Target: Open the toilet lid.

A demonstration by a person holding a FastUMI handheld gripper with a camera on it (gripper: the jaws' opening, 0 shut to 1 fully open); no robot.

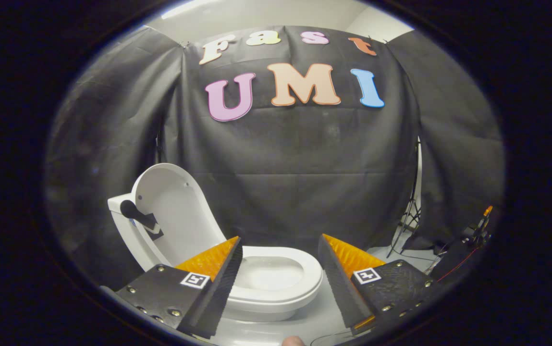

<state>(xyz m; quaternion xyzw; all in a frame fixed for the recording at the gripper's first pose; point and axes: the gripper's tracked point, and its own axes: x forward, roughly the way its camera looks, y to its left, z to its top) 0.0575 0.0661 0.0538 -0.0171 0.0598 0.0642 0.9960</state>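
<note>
Lid (172,211) up, your gripper (280,250) released.
You hold it level, fingers spread wide, gripping nothing; the toilet (276,288) bowl sits just ahead between them, lid upright behind the left finger.

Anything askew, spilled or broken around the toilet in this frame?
Nothing stands out. The lid stands upright against the tank, the seat lies flat on the bowl, and the open tool holds nothing.

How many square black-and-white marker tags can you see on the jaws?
2: one square black-and-white marker tag on the left jaw, another on the right jaw. The open gripper frames the white toilet bowl, its lid raised.
</note>
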